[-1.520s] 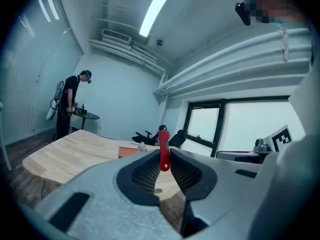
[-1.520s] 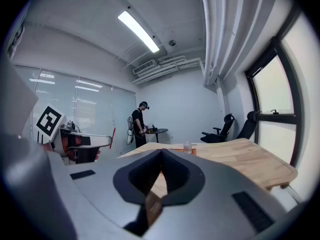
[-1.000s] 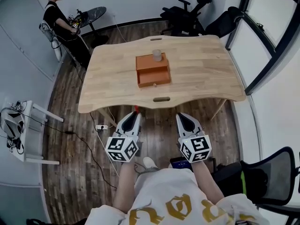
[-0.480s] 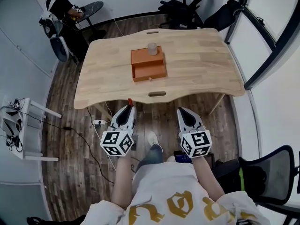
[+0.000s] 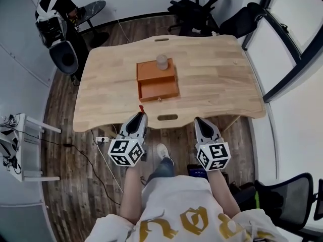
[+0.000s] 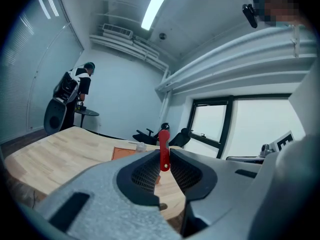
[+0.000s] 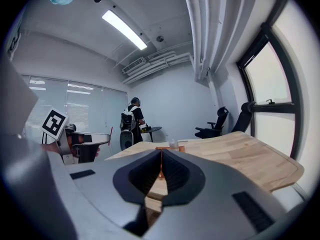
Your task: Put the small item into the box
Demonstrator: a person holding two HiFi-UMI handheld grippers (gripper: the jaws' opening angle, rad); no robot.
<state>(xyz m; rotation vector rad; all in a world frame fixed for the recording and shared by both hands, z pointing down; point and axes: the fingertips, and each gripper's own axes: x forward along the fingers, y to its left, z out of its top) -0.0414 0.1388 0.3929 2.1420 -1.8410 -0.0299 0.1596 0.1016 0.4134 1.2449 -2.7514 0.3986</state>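
**Head view**
- Wooden table (image 5: pixel 217 79): straight ahead of me.
- Orange box (image 5: pixel 158 88): near the table's middle, its open part towards me.
- Clear cup (image 5: pixel 161 61): stands on the box's far half.
- My left gripper (image 5: pixel 141 116): at the table's near edge, pointed at the box. A small red item (image 5: pixel 141 108) pokes out past the tips, well apart from the box.
- My right gripper (image 5: pixel 200 121): beside the left one, also at the near edge.
- Surroundings: a person (image 5: pixel 50 9) at the far left, office chairs (image 5: pixel 197 11) beyond the table, and a white stool (image 5: pixel 22 145) on the floor to my left.

**Left gripper view**
- Left gripper (image 6: pixel 164 159): the jaws are clamped on the small red item (image 6: pixel 163 141). It stands upright between them, with its top end above the tips.
- Beyond the jaws: the table (image 6: pixel 55 149), the orange box (image 6: pixel 122 153), the clear cup (image 6: pixel 141 146) on it, and the person (image 6: pixel 80 91).

**Right gripper view**
- Right gripper (image 7: pixel 161 170): the jaws are pressed together with nothing between them.
- Ahead: the table (image 7: pixel 250 159), with the orange box (image 7: pixel 180 148) and clear cup (image 7: pixel 173 144) just above the jaw line.
- At left: my left gripper (image 7: pixel 106 138) carrying the red item (image 7: pixel 110 132).
- Further back: the person (image 7: pixel 132 116).
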